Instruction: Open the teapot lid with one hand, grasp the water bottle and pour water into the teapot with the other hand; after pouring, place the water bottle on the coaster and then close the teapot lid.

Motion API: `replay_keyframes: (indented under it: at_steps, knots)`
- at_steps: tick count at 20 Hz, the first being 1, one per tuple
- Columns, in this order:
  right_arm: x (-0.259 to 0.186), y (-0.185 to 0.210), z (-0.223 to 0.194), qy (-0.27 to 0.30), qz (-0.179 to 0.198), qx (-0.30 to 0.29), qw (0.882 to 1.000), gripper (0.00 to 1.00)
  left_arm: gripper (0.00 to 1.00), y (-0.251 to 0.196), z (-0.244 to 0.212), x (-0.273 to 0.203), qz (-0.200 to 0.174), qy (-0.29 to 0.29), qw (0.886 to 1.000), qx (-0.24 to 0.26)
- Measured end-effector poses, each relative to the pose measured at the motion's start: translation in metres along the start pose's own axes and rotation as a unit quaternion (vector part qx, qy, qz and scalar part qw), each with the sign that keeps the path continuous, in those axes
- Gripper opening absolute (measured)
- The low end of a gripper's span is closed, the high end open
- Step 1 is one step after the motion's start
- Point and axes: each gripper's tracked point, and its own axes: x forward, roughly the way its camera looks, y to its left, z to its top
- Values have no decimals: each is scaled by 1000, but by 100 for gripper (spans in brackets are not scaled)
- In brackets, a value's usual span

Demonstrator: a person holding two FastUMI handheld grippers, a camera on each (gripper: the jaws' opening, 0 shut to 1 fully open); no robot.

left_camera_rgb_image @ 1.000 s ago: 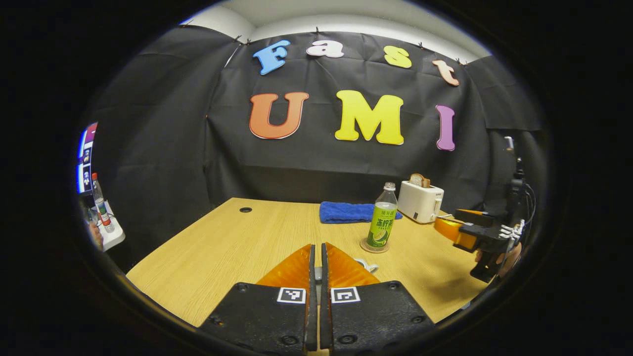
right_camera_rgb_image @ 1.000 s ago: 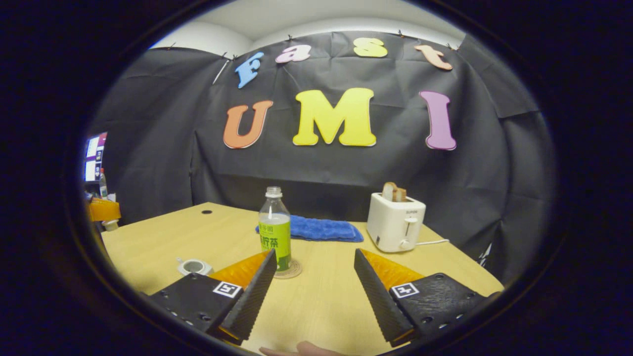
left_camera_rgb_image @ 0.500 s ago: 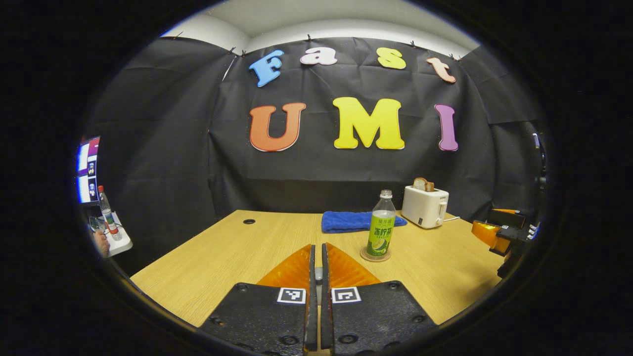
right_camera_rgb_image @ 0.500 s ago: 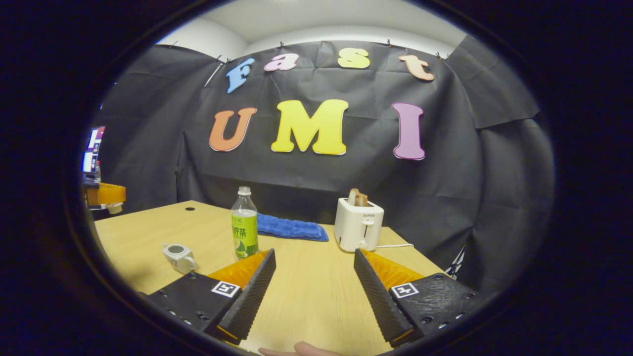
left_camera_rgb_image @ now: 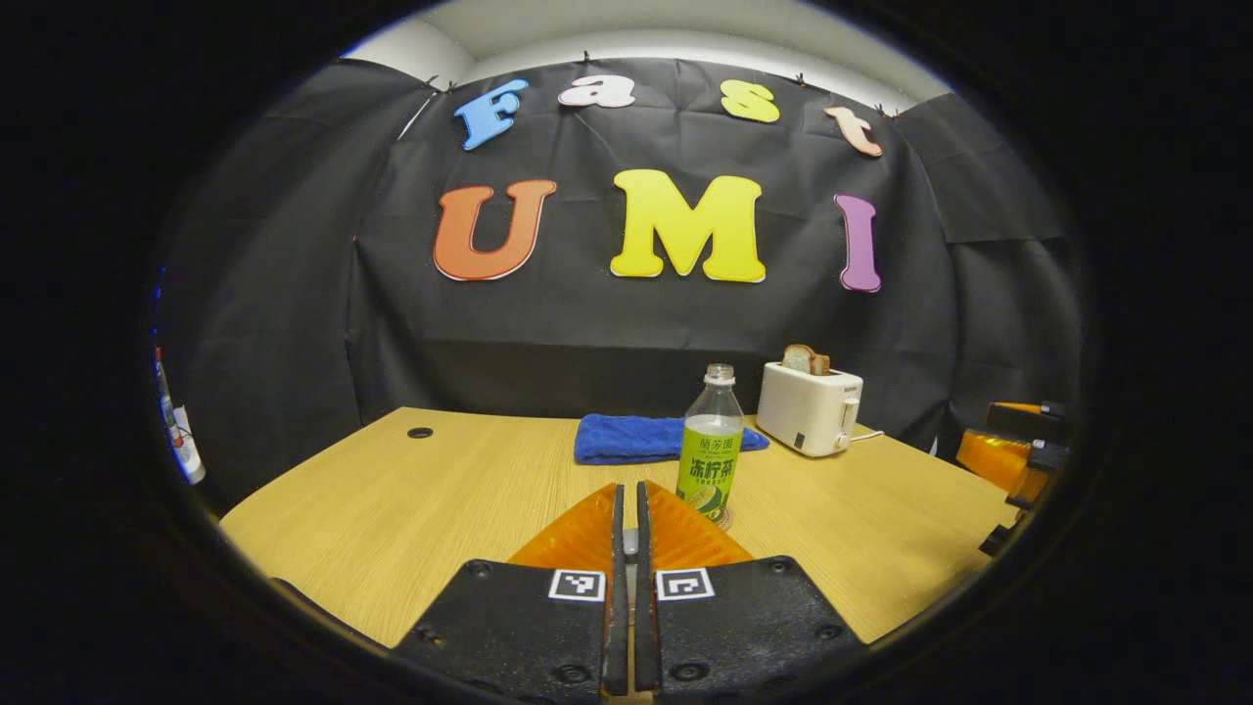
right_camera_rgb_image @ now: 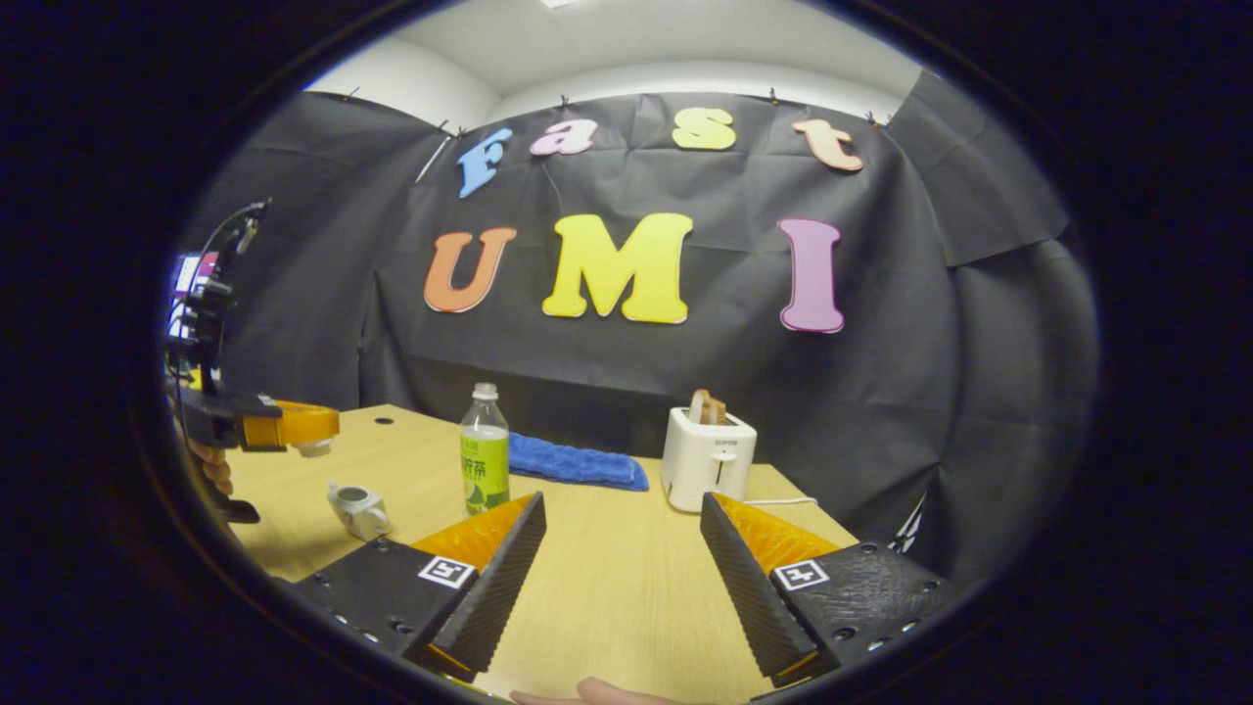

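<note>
Right gripper view, from the left: the left gripper (right_camera_rgb_image: 323, 436) hangs above the table (right_camera_rgb_image: 626, 578), fingers together on the small pale teapot lid (right_camera_rgb_image: 313, 448), well apart from the open teapot (right_camera_rgb_image: 357, 509) below, where a second ago it sat at the far left edge. Next, the water bottle (right_camera_rgb_image: 485, 462) stands upright, apparently on its coaster, as before. The right gripper (right_camera_rgb_image: 622, 548) has drawn back, its fingers spread wide and empty. Pouring looks finished; closing the lid on the teapot remains, I judge.
</note>
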Motion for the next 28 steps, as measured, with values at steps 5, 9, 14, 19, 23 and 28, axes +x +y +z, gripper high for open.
replay_keyframes:
  at_steps: [5, 9, 14, 19, 23, 28]
  knots:
    - [7, -19, -7, 17, -11, 38, 999, 95, 5, 6, -24, 24, 13, 9, 1000, -6]
    - [9, -22, -9, 18, -11, 42, 999, 95, 5, 18, -34, 34, 35, 12, 999, -9]
    - [11, -17, -12, 20, -2, 37, 999, 97, 5, 15, -40, 36, 33, -1, 999, 5]
    - [16, -13, -22, 32, 3, 32, 999, 95, 5, 15, -54, 36, 35, 1, 999, 23]
    - [16, -12, -25, 37, 4, 33, 999, 95, 6, 17, -54, 36, 39, 2, 999, 30]
    - [18, -11, -27, 39, 3, 30, 999, 97, 6, 16, -65, 38, 41, 14, 999, 31]
